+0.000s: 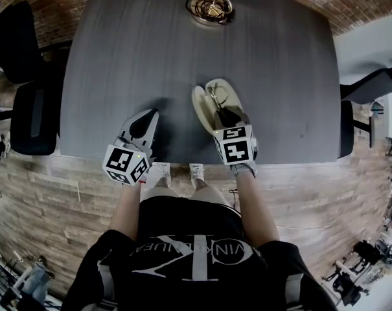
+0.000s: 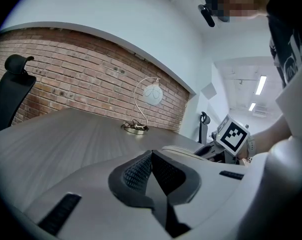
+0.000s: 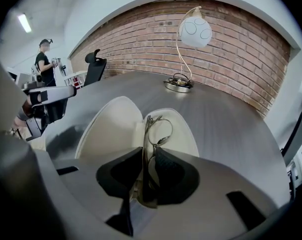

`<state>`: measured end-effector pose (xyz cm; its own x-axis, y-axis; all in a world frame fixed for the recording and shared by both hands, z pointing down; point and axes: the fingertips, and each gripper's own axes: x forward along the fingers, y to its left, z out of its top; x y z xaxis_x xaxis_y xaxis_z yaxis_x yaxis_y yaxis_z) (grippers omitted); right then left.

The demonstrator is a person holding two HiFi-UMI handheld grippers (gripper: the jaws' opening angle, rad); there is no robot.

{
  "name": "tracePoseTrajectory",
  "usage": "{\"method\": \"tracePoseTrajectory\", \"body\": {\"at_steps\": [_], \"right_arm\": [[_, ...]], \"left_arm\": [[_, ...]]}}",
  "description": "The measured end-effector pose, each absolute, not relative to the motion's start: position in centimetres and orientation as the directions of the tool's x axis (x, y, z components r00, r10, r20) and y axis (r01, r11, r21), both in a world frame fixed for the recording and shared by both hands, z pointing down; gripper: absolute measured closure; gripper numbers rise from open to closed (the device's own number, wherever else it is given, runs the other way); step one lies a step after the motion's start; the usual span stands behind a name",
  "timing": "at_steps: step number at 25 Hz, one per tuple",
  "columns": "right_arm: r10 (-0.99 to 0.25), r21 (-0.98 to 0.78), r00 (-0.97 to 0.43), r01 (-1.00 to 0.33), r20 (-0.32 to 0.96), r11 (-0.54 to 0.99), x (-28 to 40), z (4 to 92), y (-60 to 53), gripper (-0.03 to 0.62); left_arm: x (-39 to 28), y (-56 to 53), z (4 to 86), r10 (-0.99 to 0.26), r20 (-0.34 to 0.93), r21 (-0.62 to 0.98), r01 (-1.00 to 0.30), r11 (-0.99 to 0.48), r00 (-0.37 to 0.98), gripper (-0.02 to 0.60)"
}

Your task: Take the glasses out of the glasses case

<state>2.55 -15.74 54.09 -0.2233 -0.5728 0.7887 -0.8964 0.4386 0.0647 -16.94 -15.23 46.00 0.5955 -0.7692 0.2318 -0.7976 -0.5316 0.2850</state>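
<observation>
Counter (image 1: 150, 44): dark grey wood grain, with black chairs at both sides.
Case (image 1: 205, 102): lies open near the counter's front edge, both cream halves facing up.
Glasses (image 3: 158, 131): thin wire frame, standing on edge along the case's hinge line over its right half. One round lens shows beyond the fingers. Whether the frame touches the lining cannot be told.
Right gripper (image 3: 148, 159): sits at the near end of the case, its fingers closed on the glasses frame, which passes between the dark pads.
Left gripper (image 2: 151, 159): sits low over the counter, left of the case and apart from it. Its fingers are pressed together with nothing between them.
Lamp (image 1: 210, 6): stands at the far end of the counter on a round base, well apart from the case. It has a curved stem and a white globe shade.
</observation>
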Motion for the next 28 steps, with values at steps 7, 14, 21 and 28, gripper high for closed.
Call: {"method": "tracePoseTrajectory", "body": {"at_steps": [7, 14, 21, 28], "right_arm": [[-0.527, 0.047, -0.256, -0.868, 0.810, 0.494, 1.8, 54.2, -15.7, 0.546], [-0.534, 0.017, -0.287, -0.870, 0.795, 0.492, 2.0, 53.8, -15.6, 0.553], [-0.553, -0.003, -0.320, -0.867, 0.769, 0.498, 1.7, 52.7, -15.7, 0.554], [-0.570, -0.025, -0.350, -0.867, 0.743, 0.498, 1.5, 51.6, -15.4, 0.554]], "left_arm": [[-16.6, -14.9, 46.1, -0.773, 0.233, 0.291, -0.801, -0.524, 0.590, 0.566], [-16.6, -14.4, 46.2, -0.780, 0.232, 0.299, -0.805, -0.512, 0.582, 0.566], [-17.0, -14.3, 45.7, -0.789, 0.225, 0.293, -0.812, -0.505, 0.572, 0.566], [-16.8, -14.1, 45.0, -0.790, 0.218, 0.285, -0.811, -0.511, 0.573, 0.566]]}}
